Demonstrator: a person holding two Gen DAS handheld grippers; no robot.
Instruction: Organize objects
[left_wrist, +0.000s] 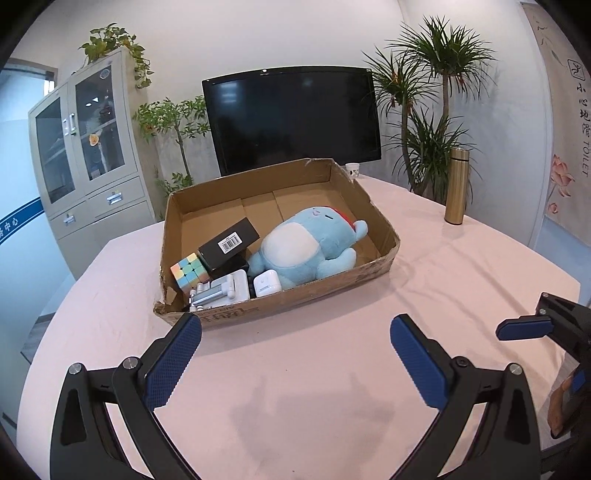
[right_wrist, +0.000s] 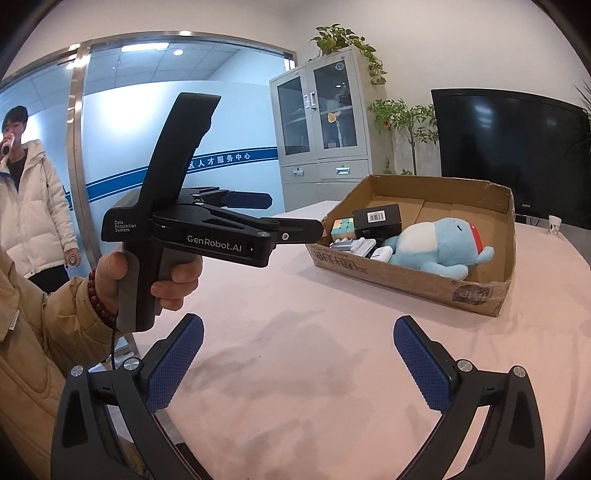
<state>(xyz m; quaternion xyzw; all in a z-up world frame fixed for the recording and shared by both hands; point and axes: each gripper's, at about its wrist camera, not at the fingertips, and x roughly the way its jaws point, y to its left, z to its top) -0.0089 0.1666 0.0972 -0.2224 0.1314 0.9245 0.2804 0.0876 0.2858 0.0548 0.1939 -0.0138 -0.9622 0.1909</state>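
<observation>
My left gripper (left_wrist: 295, 360) hovers over the pink worktop (left_wrist: 424, 266), fingers (left_wrist: 173, 363) spread wide, nothing held. In the right wrist view a hand (right_wrist: 147, 277) grips its handle; the body reads "GenRobot.AI" and "Data Acquisition System". Ahead sits the box (left_wrist: 295, 299), near wall printed with characters I cannot read. Inside, left to right: cube (left_wrist: 188, 272), black carton (left_wrist: 229, 243) with a barcode label, white and grey items (left_wrist: 225, 290) partly hidden by the wall, white case (left_wrist: 266, 282), blue plush (left_wrist: 310, 245) on its back. Flask (left_wrist: 457, 184) stands well right of the box. Wall sign reads "TOILET". My right gripper (right_wrist: 298, 363) is likewise wide apart and empty.
</observation>
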